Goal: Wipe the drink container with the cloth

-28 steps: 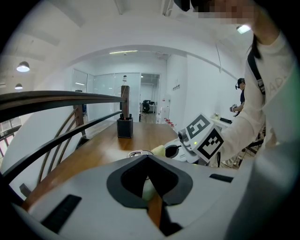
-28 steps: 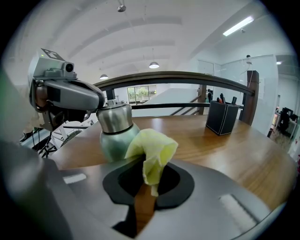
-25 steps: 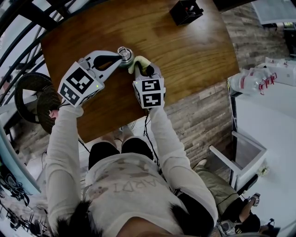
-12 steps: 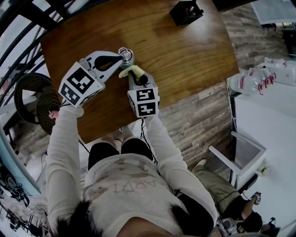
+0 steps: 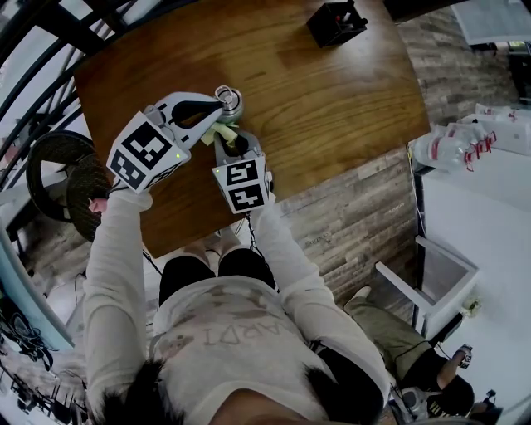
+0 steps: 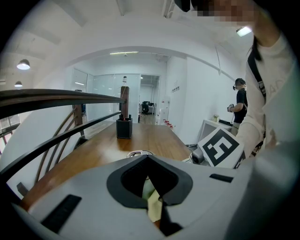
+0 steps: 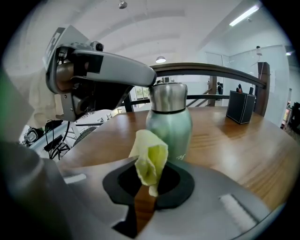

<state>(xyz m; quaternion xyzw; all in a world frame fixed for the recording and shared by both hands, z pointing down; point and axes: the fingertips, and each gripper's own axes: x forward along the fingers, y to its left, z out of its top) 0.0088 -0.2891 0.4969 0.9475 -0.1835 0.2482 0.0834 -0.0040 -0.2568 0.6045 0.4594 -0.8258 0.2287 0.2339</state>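
Note:
A green metal drink container [image 5: 228, 103] with a steel lid stands on the wooden table [image 5: 332, 91]. My left gripper [image 5: 214, 106] is shut, and its tips rest against the lid [image 6: 139, 153] from the left. In the right gripper view that left gripper [image 7: 151, 75] meets the top of the drink container [image 7: 169, 123]. My right gripper [image 5: 224, 141] is shut on a folded yellow cloth [image 5: 217, 133]. The cloth [image 7: 149, 161] stands up from the right gripper [image 7: 148, 186], just in front of the container's lower body. It also shows through the left jaws as a yellow cloth [image 6: 153, 207].
A black pen holder [image 5: 334, 21] stands at the table's far end. A dark curved railing [image 5: 33, 50] runs along the left side. The table's near edge [image 5: 274, 187] is right behind my right gripper. Another person [image 6: 241, 105] stands in the room beyond.
My right gripper has carried the cloth leftward and toward me, from the container's right side round to its near side. The left gripper and container stayed put.

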